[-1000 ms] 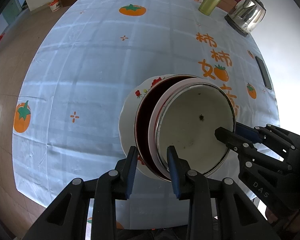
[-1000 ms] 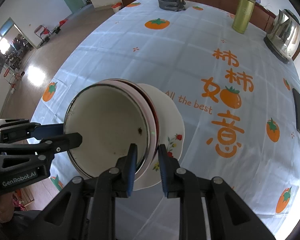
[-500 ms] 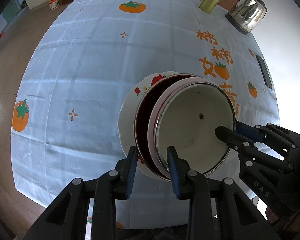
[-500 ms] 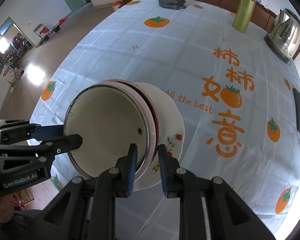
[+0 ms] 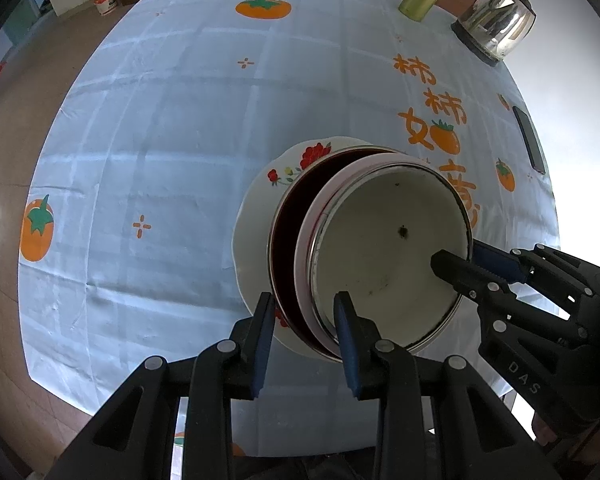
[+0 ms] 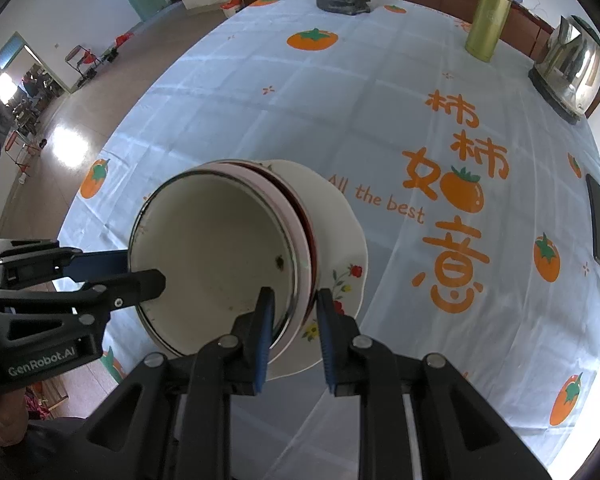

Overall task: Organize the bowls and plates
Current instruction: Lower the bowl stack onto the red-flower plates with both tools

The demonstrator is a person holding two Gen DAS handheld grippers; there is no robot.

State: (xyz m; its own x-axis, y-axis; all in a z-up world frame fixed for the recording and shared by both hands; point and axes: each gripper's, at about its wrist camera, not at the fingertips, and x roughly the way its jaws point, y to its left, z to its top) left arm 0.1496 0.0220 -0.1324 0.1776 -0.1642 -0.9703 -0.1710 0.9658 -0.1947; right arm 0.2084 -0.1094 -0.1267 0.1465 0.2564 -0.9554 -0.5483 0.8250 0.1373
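Two steep close overheads, shared stack (image 5: 380,248)

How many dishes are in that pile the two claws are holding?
4 that I can see: a cream bowl on top, a pink bowl under it, a dark red bowl next, and a flowered plate at the bottom. More could be hidden between them.

bright daylight, floor (image 6: 66,136) glare, sharp focus, fisheye-warped edges.

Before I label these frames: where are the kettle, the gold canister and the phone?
kettle (image 5: 496,20), left wrist view, shiny body.
gold canister (image 6: 489,26), right wrist view, side wall.
phone (image 6: 599,222), right wrist view, dark screen.
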